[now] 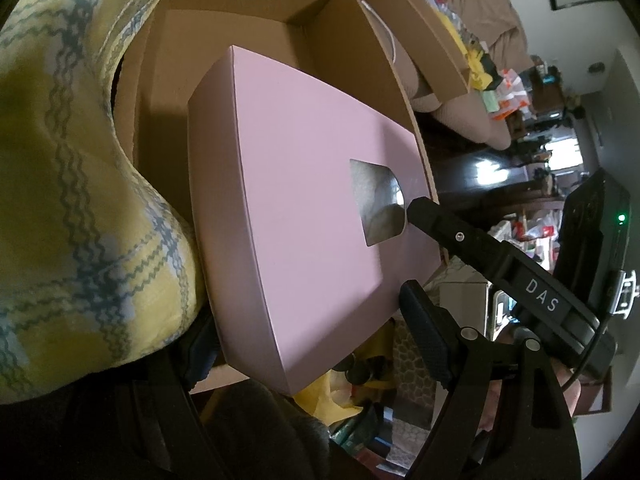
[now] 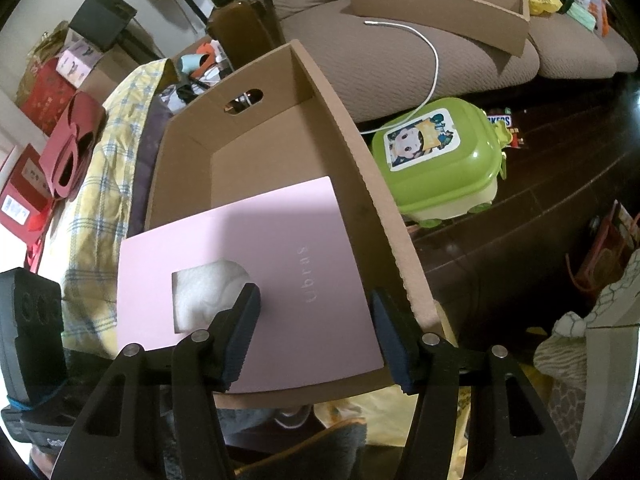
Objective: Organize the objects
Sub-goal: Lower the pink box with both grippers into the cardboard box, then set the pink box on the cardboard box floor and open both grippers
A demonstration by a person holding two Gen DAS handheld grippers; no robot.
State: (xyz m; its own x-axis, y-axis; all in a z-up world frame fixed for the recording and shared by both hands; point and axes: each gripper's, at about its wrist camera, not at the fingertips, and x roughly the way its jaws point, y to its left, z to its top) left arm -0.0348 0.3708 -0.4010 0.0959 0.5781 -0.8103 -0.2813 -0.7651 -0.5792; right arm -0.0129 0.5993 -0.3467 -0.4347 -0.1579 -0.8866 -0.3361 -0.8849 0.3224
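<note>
Nearest the right wrist camera, the right tool [image 2: 316, 336] stands with its jaws apart over the near end of the pink box [image 2: 256, 264]; its left finger [image 2: 242, 336] lies on the lid by the cut-out window, while the right finger sits at the box's edge against the cardboard wall, and no squeeze on the box can be made out. In the left wrist view, the left tool [image 1: 308, 344] straddles the near corner of the same pink box, jaws wide; one pad is mostly hidden behind the box and whether they press it cannot be told. The pink box lies slanted in the open cardboard box [image 2: 352, 168], its near end raised. A yellow plaid cloth [image 1: 80, 184] lies beside the cardboard box. Beyond, a green toy case [image 2: 440, 160] sits on the dark floor before a brown sofa [image 2: 400, 52].
</note>
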